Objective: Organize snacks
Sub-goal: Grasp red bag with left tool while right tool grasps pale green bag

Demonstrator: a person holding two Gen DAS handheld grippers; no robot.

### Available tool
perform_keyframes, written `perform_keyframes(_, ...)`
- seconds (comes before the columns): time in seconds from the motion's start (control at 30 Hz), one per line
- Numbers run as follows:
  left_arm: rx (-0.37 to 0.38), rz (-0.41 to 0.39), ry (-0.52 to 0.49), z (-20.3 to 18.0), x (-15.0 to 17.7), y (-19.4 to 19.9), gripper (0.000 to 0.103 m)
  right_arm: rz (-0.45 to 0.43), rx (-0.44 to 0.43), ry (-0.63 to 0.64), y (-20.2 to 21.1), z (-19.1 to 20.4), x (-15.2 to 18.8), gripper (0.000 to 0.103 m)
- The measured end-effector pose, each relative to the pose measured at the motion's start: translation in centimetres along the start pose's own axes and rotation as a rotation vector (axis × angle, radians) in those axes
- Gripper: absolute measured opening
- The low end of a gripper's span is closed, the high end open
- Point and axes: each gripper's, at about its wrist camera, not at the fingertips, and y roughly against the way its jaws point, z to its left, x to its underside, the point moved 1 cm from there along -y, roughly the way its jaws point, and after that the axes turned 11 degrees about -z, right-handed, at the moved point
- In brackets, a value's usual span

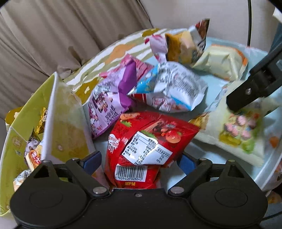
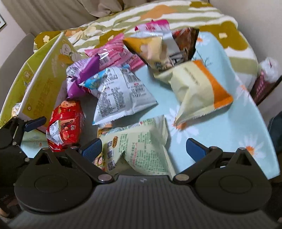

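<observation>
A red snack bag (image 1: 141, 149) with a white label and a barcode lies between the blue pads (image 1: 93, 159) of my left gripper (image 1: 140, 161). I see no pad pressing on it, so the jaws stand open around it. In the right wrist view the same red bag (image 2: 65, 126) lies just right of one left-gripper finger (image 2: 35, 123). My right gripper (image 2: 143, 148) is open over a pale green bag (image 2: 141, 149), with a gap at its right pad. One black finger (image 1: 246, 95) of the right gripper hovers above that bag (image 1: 238, 132).
A yellow-green box (image 1: 21, 133) with small sweets stands open at the left. A purple bag (image 1: 109, 105), a white and blue bag (image 1: 176, 88), a cream and orange bag (image 1: 220, 65) and others lie piled on the light blue daisy cloth (image 2: 229, 132). Behind are a floral blanket (image 2: 158, 14) and a beige sofa (image 1: 52, 35).
</observation>
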Motion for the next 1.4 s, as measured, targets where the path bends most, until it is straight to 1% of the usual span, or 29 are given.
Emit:
perform_keyframes(0.07, 0.015, 0.006, -0.018, -0.3, 0.1, -0.5, 0.088, 0.010, -0.002, -0.027, -0.4, -0.2, 0.1, 0.103)
perform_keyframes(0.13, 0.008, 0.011, -0.028, -0.4, 0.2, -0.9, 0.084, 0.016, -0.005, -0.050, -0.8, -0.2, 0.3, 0.103)
perform_keyframes(0.17, 0.005, 0.019, -0.029, -0.3, 0.2, -1.2, 0.077, 0.017, -0.005, -0.056, -0.8, -0.2, 0.3, 0.103)
perform_keyframes(0.27, 0.007, 0.028, -0.021, 0.0, 0.3, -1.5, 0.071, 0.017, -0.005, -0.066, -1.1, -0.1, 0.4, 0.103)
perform_keyframes(0.33, 0.010, 0.035, -0.032, -0.1, 0.2, -1.6, 0.066, 0.018, -0.008, -0.074, -1.2, -0.1, 0.4, 0.103)
perform_keyframes(0.37, 0.008, 0.035, -0.038, -0.2, 0.2, -1.5, 0.065, 0.019, -0.009, -0.079, -1.3, -0.1, 0.5, 0.103)
perform_keyframes(0.53, 0.021, 0.043, -0.015, -0.2, 0.2, -0.9, 0.064, 0.020, -0.018, -0.096, -1.4, -0.2, 0.6, 0.103)
perform_keyframes(0.8, 0.007, 0.074, 0.054, -0.9, 0.2, 0.7, 0.064, 0.036, -0.066, -0.118, -2.1, -0.8, 0.8, 0.103)
perform_keyframes(1.0, -0.022, 0.080, 0.102, -0.9, 0.1, 1.3, 0.064, 0.075, -0.126, -0.154, -3.0, -1.3, 1.1, 0.103)
perform_keyframes(1.07, -0.033, 0.077, 0.110, -0.9, 0.0, 1.5, 0.064, 0.099, -0.162, -0.183, -3.3, -1.6, 1.3, 0.103)
perform_keyframes(1.17, -0.051, 0.075, 0.127, -1.0, 0.0, 1.8, 0.064, 0.103, -0.196, -0.199, -3.6, -1.9, 1.3, 0.103)
perform_keyframes(1.27, -0.074, 0.077, 0.152, -0.9, 0.0, 2.0, 0.064, 0.095, -0.220, -0.186, -3.5, -1.9, 1.2, 0.091)
perform_keyframes(1.3, -0.084, 0.078, 0.166, -0.9, -0.1, 2.2, 0.064, 0.094, -0.239, -0.191, -3.4, -1.9, 1.2, 0.083)
perform_keyframes(1.33, -0.093, 0.079, 0.183, -0.8, -0.1, 2.3, 0.064, 0.093, -0.250, -0.197, -3.3, -2.0, 1.2, 0.080)
perform_keyframes(1.4, -0.109, 0.078, 0.208, -0.7, -0.3, 2.7, 0.064, 0.090, -0.250, -0.177, -3.0, -2.0, 1.1, 0.078)
